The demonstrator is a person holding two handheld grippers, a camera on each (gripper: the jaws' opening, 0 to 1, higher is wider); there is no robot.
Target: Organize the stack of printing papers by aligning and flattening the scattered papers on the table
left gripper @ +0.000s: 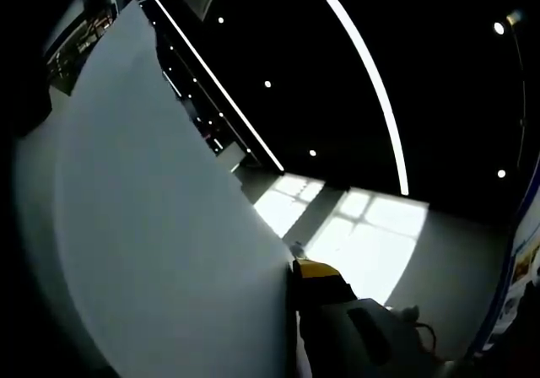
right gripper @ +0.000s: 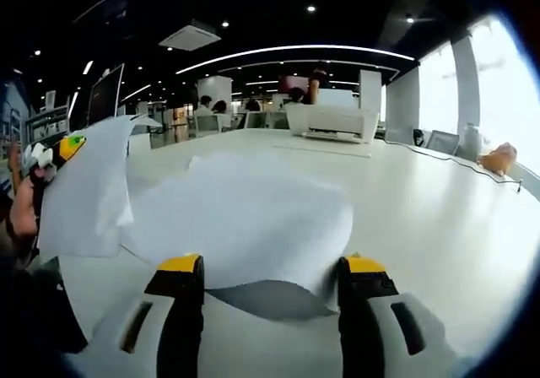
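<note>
White worktop (right gripper: 439, 218) carries our loose papers (right gripper: 245, 218), bowed upward. Our right claw (right gripper: 272, 289) sits spread at their near edge. Our left claw (right gripper: 63, 150) pinches a lifted sheet (right gripper: 89, 192) beside them.

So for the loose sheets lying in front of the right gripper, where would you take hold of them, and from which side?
Probably at the near edge of the loose sheets, coming in low along the table. That edge bows up off the surface between the open jaws of the right gripper, leaving a shadowed gap underneath, so one jaw could slide below. Farther back the paper lies flatter. The left gripper holds another sheet upright.
</note>
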